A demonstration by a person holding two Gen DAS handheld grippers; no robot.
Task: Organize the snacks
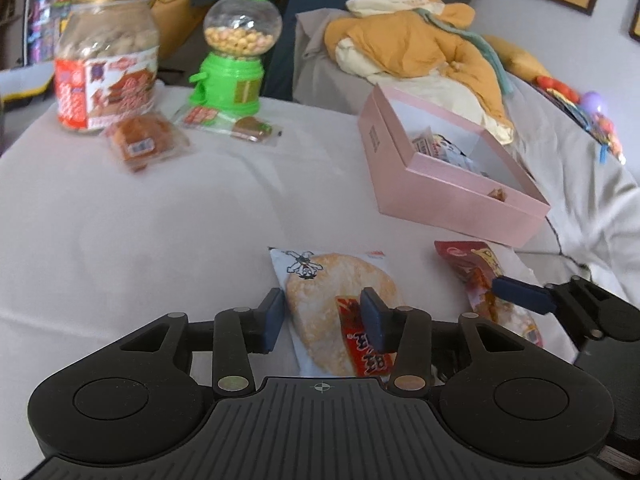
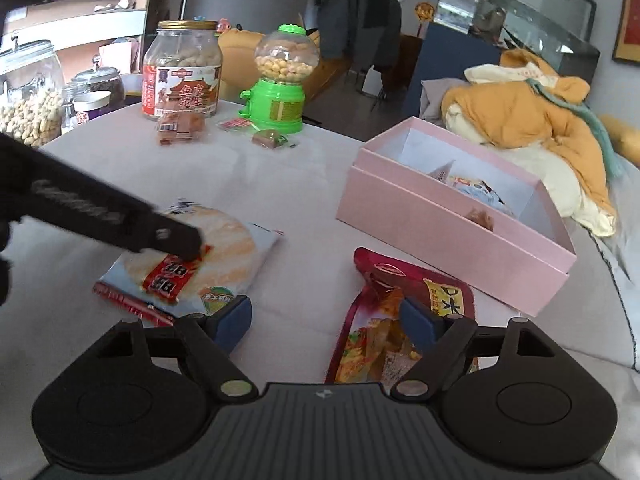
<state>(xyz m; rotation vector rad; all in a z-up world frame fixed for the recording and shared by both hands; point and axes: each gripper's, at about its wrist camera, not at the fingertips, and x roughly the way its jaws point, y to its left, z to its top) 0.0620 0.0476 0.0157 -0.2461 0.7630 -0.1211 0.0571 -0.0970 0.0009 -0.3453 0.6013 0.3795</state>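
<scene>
A white rice-cracker packet (image 1: 336,312) lies flat on the white cloth. My left gripper (image 1: 322,316) is open right over it, one finger at each side of its near half. The packet also shows in the right wrist view (image 2: 216,260), with the left gripper's arm across it. A red snack packet (image 2: 396,320) lies to its right. My right gripper (image 2: 332,320) is open, its right finger over the red packet; the left wrist view shows that packet (image 1: 480,272) too. The open pink box (image 1: 440,184) behind holds a few snacks (image 2: 476,192).
At the back stand a peanut jar (image 2: 182,76) and a green candy dispenser (image 2: 282,80), with small wrapped snacks (image 2: 180,128) in front. More glass jars (image 2: 28,92) stand far left. A sofa with a yellow jacket (image 2: 532,120) lies behind the box.
</scene>
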